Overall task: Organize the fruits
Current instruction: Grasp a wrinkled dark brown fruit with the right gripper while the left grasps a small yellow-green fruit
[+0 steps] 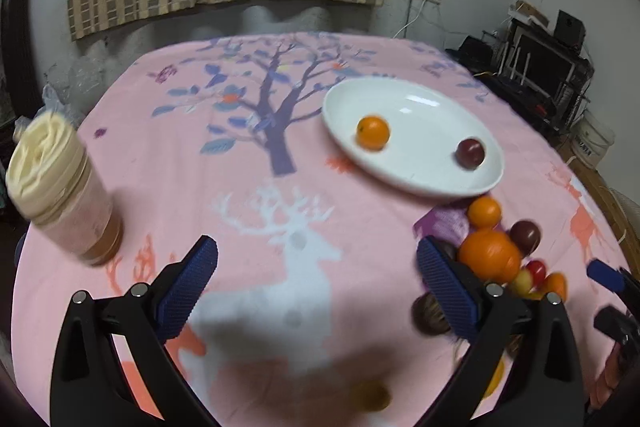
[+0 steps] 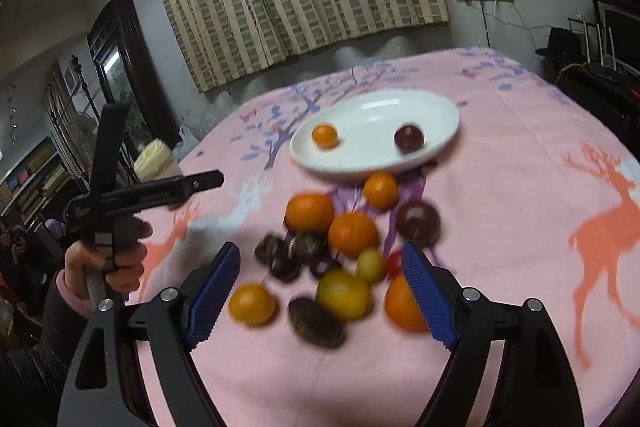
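- Right hand-held gripper (image 2: 321, 297): jaws spread wide, nothing between them, hovering over the near end of the loose fruit pile (image 2: 340, 251). Blue ribbed pads (image 2: 214, 297) clear of any fruit as far as I can tell; frame is blurry.
- Left hand-held gripper (image 1: 317, 287): also released and empty, over bare pink cloth, with the pile off to its right side. In the right wrist view the person's hand (image 2: 106, 263) grips its handle, well left of the fruit.
- Pile, nearest to farthest: a yellow-orange round fruit (image 2: 252, 304), a dark oblong one that may be a date (image 2: 316, 323), a yellow plum-like fruit (image 2: 343, 293), an orange (image 2: 404, 303) partly behind the right pad, some dark cherries (image 2: 298, 255), two tangerines (image 2: 352, 233), a dark plum (image 2: 418, 223), a small orange (image 2: 380, 190) just beside the plate.
- White oval plate (image 2: 400, 107): sits beyond the pile on the tabletop (image 2: 520, 155); holds one small orange (image 2: 325, 135) and one dark plum (image 2: 409, 138), apart from each other.
- Jar with cream lid (image 1: 60, 187): far left, well apart from everything, probably not part of the job.
- Progress, my read: early. Two pieces plated, roughly a dozen not yet moved. Next likely a pick from the pile by the right gripper; round fruit could roll when nudged.
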The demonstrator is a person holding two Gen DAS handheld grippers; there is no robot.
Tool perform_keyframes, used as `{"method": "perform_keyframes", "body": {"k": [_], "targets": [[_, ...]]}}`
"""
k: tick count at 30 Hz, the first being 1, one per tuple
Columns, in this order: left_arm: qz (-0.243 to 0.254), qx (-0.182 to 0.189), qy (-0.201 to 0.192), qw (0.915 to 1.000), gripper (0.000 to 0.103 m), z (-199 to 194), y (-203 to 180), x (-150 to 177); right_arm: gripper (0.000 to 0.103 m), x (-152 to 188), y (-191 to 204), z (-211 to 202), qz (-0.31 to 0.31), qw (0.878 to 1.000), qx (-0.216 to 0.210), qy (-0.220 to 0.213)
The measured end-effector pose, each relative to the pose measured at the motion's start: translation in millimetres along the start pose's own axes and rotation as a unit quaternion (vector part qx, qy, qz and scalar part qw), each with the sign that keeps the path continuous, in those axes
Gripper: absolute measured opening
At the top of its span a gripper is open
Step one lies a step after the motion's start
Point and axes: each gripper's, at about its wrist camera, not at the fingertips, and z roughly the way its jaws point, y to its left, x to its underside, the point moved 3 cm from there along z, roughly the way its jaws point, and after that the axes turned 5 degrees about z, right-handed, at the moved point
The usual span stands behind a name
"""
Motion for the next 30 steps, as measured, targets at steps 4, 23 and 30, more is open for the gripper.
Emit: {"method": "perform_keyframes", "body": {"k": [4,23,30], "targets": [[-0.018,0.006,0.009,0.9998,0.098,-3.2,10.2,13.3,0.080,24.1,7.1,16.8,-0.001,0.999,0.022,0.030],[-0.014,0.018,0.010,0.9997,0.098,-20.6,24.9,43.1,0.038,40.9,10.6,50.6,-0.005,0.993,0.073,0.091],[0.097,0.107,0.039,0.9888,0.070,-20.5,-22.4,62.8,0.038,35.0,5.8,34.9,0.015,0.998,0.025,0.052]]}}
